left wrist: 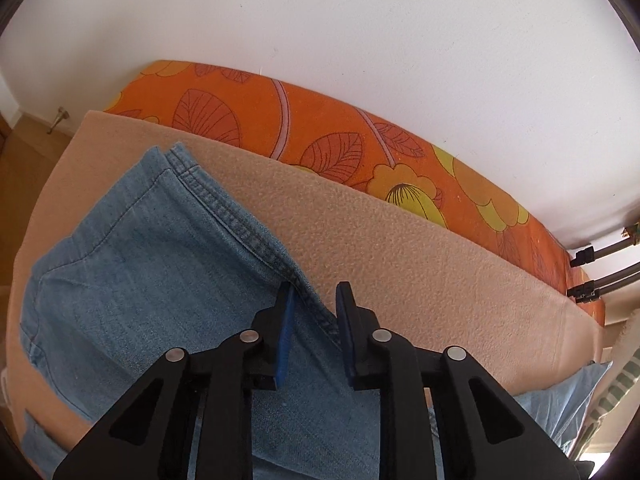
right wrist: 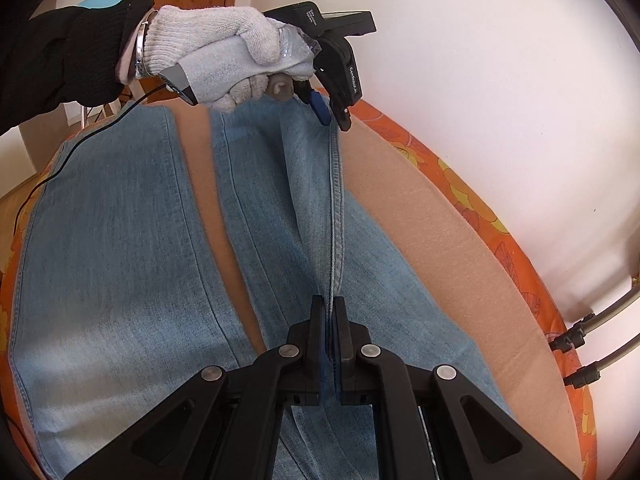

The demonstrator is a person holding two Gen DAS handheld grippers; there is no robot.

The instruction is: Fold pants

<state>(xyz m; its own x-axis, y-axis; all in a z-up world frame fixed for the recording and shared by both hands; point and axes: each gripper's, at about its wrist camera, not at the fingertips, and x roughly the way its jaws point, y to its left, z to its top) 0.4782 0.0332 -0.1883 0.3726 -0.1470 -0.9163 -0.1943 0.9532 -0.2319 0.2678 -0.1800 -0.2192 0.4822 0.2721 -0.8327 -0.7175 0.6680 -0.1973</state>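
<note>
Light blue jeans (right wrist: 120, 240) lie spread on a beige blanket (right wrist: 460, 240), legs running away in the right wrist view. My right gripper (right wrist: 329, 304) is shut on the raised outer seam (right wrist: 338, 208) of the right-hand leg, and the seam runs as a ridge to my left gripper (right wrist: 332, 114), held by a white-gloved hand (right wrist: 224, 48). In the left wrist view, my left gripper (left wrist: 314, 300) stands with a gap between its blue pads (left wrist: 285, 328). The stitched seam (left wrist: 240, 224) passes between them, lying against the left pad.
The blanket covers a bed with an orange flowered sheet (left wrist: 320, 128) against a white wall (left wrist: 320, 20). Metal tubes with black clamps (right wrist: 576, 336) stick out at the right. A thin black cable (right wrist: 60, 168) trails from the hand across the left leg.
</note>
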